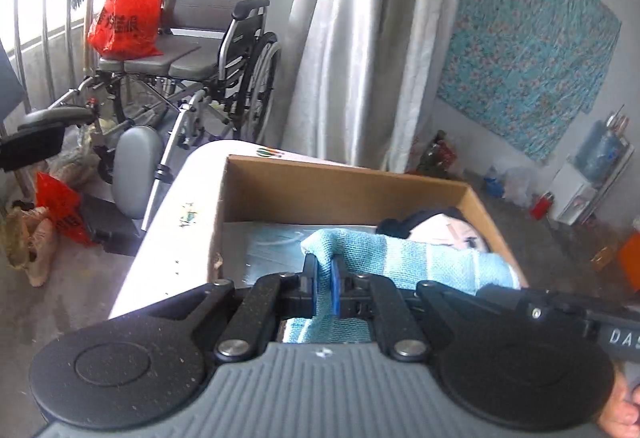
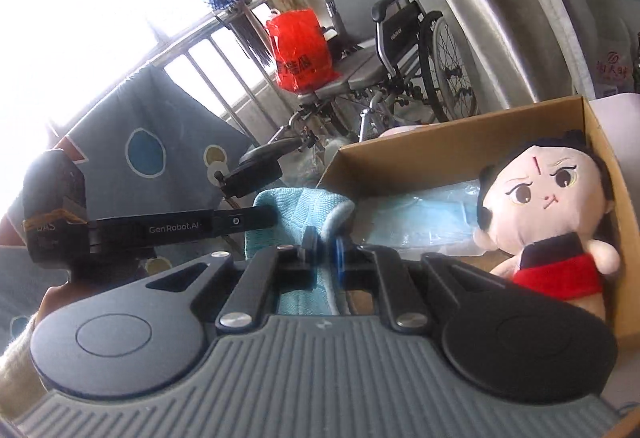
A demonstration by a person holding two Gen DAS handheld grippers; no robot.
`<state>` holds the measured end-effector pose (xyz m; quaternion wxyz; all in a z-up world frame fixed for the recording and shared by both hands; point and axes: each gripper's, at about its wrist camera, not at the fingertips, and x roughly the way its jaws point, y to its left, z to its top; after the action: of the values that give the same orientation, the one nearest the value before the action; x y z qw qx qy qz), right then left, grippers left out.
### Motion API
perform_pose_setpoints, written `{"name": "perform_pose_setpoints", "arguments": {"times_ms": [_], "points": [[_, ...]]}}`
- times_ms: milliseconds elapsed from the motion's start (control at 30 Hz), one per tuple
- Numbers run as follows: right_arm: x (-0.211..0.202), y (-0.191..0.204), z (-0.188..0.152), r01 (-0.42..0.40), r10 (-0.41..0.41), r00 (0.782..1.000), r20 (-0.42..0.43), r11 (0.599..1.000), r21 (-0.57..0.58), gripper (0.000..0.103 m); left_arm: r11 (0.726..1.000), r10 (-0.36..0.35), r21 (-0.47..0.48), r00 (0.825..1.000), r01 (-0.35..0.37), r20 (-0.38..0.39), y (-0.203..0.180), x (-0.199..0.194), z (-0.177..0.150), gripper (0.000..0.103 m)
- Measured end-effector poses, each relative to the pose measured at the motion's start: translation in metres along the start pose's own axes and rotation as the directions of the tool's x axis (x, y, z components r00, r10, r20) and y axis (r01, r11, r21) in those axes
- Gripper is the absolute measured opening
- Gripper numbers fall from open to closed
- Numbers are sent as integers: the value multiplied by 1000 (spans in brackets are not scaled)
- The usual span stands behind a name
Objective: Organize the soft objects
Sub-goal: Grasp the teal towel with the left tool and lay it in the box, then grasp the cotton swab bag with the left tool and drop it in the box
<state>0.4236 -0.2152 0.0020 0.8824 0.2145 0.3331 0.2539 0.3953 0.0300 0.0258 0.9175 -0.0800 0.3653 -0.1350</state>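
A light blue knitted towel (image 1: 404, 256) hangs between both grippers over the near edge of an open cardboard box (image 1: 340, 180). My left gripper (image 1: 324, 280) is shut on one end of the towel. My right gripper (image 2: 326, 252) is shut on the other end of the towel (image 2: 298, 212). A plush doll (image 2: 548, 206) with black hair and a red skirt sits in the box's right corner; in the left wrist view only its top (image 1: 436, 228) shows behind the towel. A clear plastic packet (image 2: 424, 216) lies on the box floor.
The box (image 2: 452, 142) stands on a pale table (image 1: 168, 222). A wheelchair (image 1: 208, 50) with a red bag (image 1: 128, 12) stands behind, beside a white curtain (image 1: 360, 38). Bags and clutter lie on the floor at left (image 1: 44, 222) and right (image 1: 580, 190).
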Motion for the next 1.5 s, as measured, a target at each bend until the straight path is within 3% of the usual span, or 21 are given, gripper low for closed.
{"name": "perform_pose_setpoints", "arguments": {"times_ms": [100,167,267,400,467,533,567,633,700,767,833,900,933,1000,1067,1167,1233,1267,1367,1467,1500], "points": [[57,-12,14,21,-13,995,-98,996,81,7,991,114,74,993,-112,-22,10,30,14,7],[92,-25,16,81,-61,983,-173,990,114,7,979,176,120,980,-165,-94,17,58,15,8],[140,-34,7,168,-156,959,-236,985,30,7,962,239,180,952,-206,-191,30,98,9,8],[190,-42,-9,227,-226,910,-348,973,-38,7,889,351,375,917,-263,-189,19,128,-7,7],[209,-50,-16,266,-258,881,-396,963,-36,7,881,371,396,898,-260,-237,20,143,-13,8],[219,-58,-12,273,-243,876,-417,962,13,8,839,414,471,881,-271,-229,16,153,-16,13],[224,-59,-11,289,-265,863,-430,957,-11,8,821,436,499,870,-279,-231,13,157,-17,17],[235,-57,-9,312,-320,829,-458,945,-95,14,793,464,540,854,-283,-234,9,166,-16,37],[236,-52,-7,315,-352,822,-449,936,-157,16,749,496,589,847,-304,-193,4,167,-14,39],[228,-52,-3,298,-325,835,-443,945,-133,17,728,497,610,854,-314,-153,-2,162,-9,30],[224,-45,0,265,-314,853,-417,949,-171,16,732,496,599,857,-326,-140,-4,161,-3,10],[226,-41,-1,277,-354,844,-403,931,-237,13,777,441,569,879,-271,-183,-1,166,4,7],[231,-44,-1,304,-377,830,-412,923,-235,12,809,412,538,880,-236,-235,4,172,6,8],[239,-51,-6,348,-444,776,-448,894,-283,11,856,400,470,850,-214,-342,17,189,4,3],[246,-60,-13,368,-468,729,-500,883,-290,11,875,387,441,834,-199,-393,24,201,0,5],[236,-63,-6,379,-461,749,-476,887,-263,11,887,367,433,812,-159,-454,25,213,-7,8],[220,-59,0,412,-504,753,-423,862,-294,13,858,401,491,794,-151,-457,19,218,-14,16],[211,-56,3,412,-503,764,-405,862,-294,13,845,417,510,797,-161,-438,16,215,-16,18],[154,-39,14,362,-445,834,-326,888,-285,13,859,391,474,845,-193,-364,9,179,-10,27],[90,-13,16,310,-396,878,-268,899,-310,13,846,377,490,885,-211,-271,-1,119,-4,30],[66,-3,15,283,-370,895,-249,903,-323,13,844,357,497,902,-200,-244,-4,95,-4,40]]}}
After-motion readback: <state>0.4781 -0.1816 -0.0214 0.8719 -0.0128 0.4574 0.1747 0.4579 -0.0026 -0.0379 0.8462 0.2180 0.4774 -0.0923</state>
